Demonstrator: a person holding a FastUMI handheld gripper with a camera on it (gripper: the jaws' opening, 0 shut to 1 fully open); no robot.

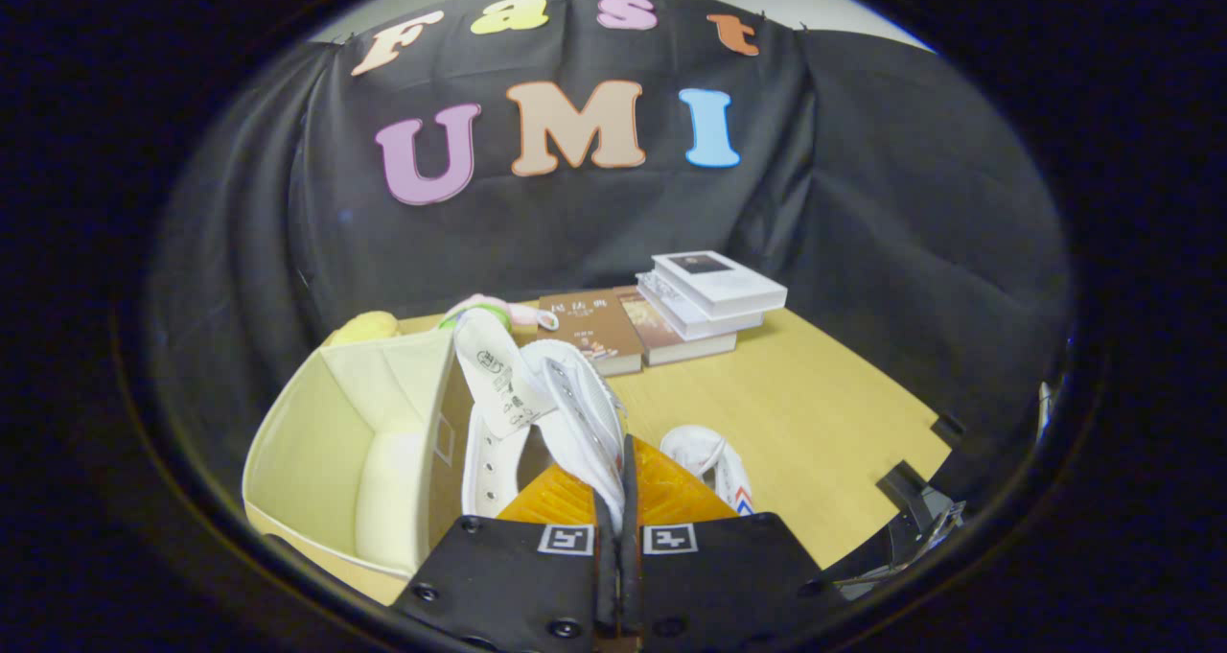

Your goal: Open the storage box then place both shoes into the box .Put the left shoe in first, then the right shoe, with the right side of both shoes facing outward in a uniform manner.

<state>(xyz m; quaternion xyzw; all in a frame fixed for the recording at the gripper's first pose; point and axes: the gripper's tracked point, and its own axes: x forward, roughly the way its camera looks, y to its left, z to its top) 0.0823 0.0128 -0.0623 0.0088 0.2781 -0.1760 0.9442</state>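
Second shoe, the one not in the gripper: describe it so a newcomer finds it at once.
Start at the wooden table and the open cream storage box on it. The gripper is shut on a white shoe beside the box. The second shoe lies on the table just past the fingers, on the far side from the box: also white, but with red and blue side markings.

- The gripper view rides on the gripper point(618, 500) and looks forward along its two fingers, which sit close together pinching a white shoe point(566, 404) right before the lens.
- It looks from above the table's point(815, 413) near edge, tilted down across the top, facing the far cloth wall.
- It sits very near the open storage box point(326, 432) at near left; stacked books point(690, 308) lie far right.
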